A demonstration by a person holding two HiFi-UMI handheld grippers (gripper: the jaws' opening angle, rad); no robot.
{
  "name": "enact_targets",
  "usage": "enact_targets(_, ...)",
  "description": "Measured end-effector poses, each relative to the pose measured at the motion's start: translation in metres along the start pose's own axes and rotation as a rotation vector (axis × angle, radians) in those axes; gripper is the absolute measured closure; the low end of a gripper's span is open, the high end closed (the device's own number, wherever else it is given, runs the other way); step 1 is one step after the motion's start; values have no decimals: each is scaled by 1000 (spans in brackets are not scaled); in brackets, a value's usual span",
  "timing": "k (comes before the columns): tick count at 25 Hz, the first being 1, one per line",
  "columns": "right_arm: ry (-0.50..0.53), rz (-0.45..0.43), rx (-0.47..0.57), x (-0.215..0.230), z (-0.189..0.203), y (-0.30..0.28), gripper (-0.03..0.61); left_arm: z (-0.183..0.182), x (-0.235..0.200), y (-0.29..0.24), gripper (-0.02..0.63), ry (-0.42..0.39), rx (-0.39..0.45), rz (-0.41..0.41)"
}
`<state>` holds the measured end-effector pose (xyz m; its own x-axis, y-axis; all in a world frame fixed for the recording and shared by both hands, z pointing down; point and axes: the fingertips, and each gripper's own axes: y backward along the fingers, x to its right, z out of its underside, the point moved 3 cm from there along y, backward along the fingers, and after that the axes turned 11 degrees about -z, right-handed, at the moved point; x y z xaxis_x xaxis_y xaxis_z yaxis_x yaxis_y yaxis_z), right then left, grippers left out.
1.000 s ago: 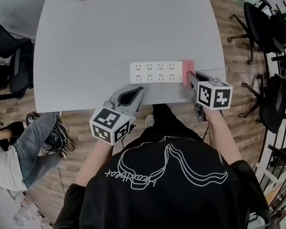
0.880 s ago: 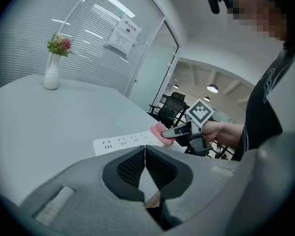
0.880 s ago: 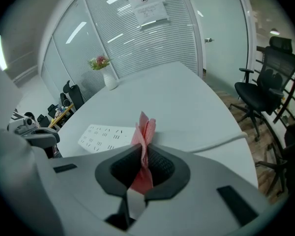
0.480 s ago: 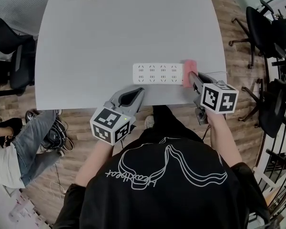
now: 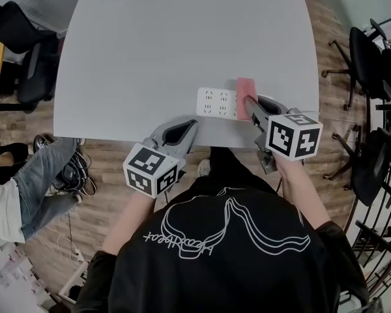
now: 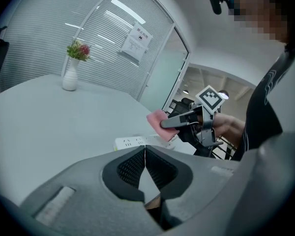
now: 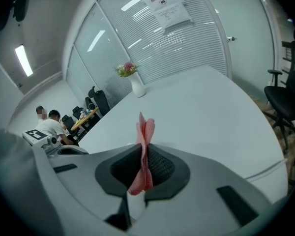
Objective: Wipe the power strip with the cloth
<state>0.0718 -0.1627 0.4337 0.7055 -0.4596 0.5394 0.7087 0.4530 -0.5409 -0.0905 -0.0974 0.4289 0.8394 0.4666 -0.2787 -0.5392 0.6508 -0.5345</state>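
The right gripper, jaws clamped on the pink cloth, has carried it leftward over the power strip by the counter's near edge. Fewer sockets show, so wiping is judged under way. The left gripper waits with jaws together, empty.

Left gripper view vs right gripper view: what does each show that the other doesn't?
Left only: the power strip, and the right hand-held gripper seen from outside, holding the pink cloth over it. Right only: the cloth pinched between its own jaws, plus people at a far desk. Both: the vase and table.
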Motion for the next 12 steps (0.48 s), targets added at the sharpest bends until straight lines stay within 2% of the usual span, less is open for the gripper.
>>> enact_targets(5,32,-78,-52,-21,3,-26,541,2,-9,10,600,30,6,-44)
enact_targets(12,79,-120,-141,-42,15,-66,541,9,-30,22,600,71,16,-88)
